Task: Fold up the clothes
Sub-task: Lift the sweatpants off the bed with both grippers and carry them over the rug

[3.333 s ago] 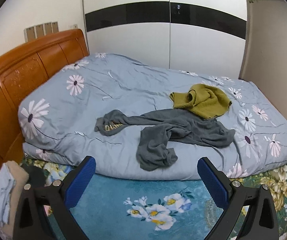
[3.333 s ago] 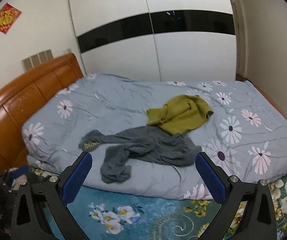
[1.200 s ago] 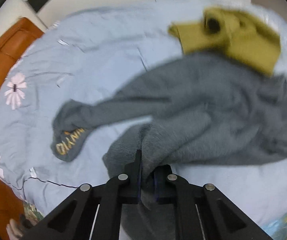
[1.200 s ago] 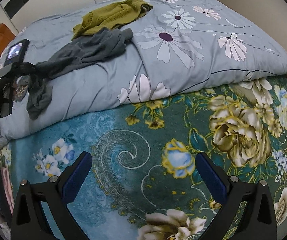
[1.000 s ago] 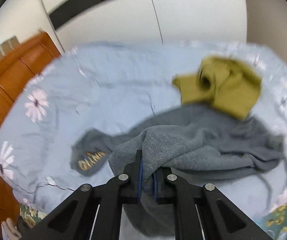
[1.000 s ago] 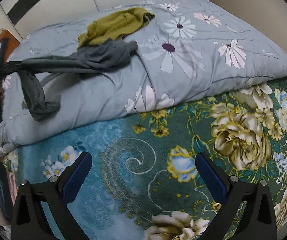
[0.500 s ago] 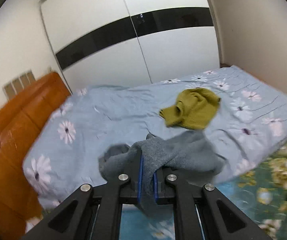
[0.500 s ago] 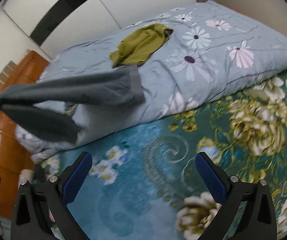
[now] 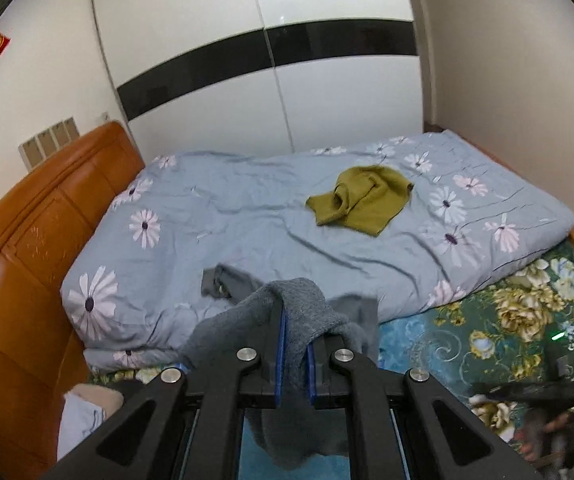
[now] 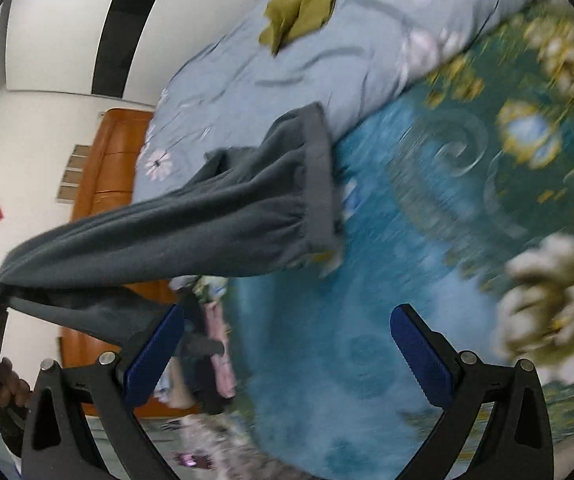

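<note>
Grey garment [image 9: 299,312]: soft fleece, limp, light; hangs off the near edge of the bed [image 9: 247,220].
Left gripper [image 9: 293,354]: clamped on a bunched fold.
Right gripper [image 10: 287,344]: jaws apart, empty, beside the bed.
Best hold: ribbed hem [image 10: 319,176].
Olive sweater [image 9: 361,200]: mid-bed.
Containers: none seen.

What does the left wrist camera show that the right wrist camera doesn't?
Only the left wrist view shows the left gripper with its jaws shut on the grey garment.

Only the right wrist view shows the right gripper, jaws open and empty, and the garment's ribbed hem hanging in the air.

Both show the olive sweater on the floral quilt.
</note>
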`<action>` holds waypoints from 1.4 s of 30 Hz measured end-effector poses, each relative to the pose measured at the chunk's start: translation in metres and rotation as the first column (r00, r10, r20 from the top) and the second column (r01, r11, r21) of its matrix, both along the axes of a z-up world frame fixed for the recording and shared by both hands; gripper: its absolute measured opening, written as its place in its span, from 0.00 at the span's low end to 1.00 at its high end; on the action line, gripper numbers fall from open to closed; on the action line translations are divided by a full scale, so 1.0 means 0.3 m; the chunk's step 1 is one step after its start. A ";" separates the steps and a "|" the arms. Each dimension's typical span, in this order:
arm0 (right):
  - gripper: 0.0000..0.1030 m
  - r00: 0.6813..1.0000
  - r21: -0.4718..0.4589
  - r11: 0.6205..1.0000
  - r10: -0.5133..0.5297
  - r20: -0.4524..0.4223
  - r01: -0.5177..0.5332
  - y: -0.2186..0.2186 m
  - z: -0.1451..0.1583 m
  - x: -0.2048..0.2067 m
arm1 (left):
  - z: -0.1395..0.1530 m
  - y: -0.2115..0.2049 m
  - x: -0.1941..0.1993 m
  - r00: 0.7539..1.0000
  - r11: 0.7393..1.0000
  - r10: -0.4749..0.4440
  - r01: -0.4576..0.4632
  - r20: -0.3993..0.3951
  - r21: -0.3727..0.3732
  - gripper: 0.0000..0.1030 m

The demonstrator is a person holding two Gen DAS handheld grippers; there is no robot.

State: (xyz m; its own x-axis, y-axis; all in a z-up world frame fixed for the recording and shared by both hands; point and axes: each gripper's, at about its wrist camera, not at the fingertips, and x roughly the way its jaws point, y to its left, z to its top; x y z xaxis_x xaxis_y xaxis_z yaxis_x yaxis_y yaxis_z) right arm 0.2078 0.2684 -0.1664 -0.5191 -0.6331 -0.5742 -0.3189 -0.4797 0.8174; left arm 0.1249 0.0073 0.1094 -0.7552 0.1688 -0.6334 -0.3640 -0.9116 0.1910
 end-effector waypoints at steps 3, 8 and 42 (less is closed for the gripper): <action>1.00 1.000 -0.121 0.992 -0.014 0.025 0.017 -0.058 -0.076 -0.037 | 0.059 0.034 0.007 0.998 0.998 -0.057 0.056 -0.037 -0.011 0.08; 1.00 0.984 -0.316 0.937 -0.114 0.135 0.152 -0.134 -0.222 -0.055 | 0.108 0.086 -0.026 0.993 0.994 -0.108 0.108 -0.051 -0.017 0.08; 0.13 0.822 -0.545 0.616 -0.408 0.397 0.569 -0.081 -0.445 -0.177 | 0.051 -0.005 -0.152 0.999 0.999 -0.043 0.043 0.014 -0.009 0.09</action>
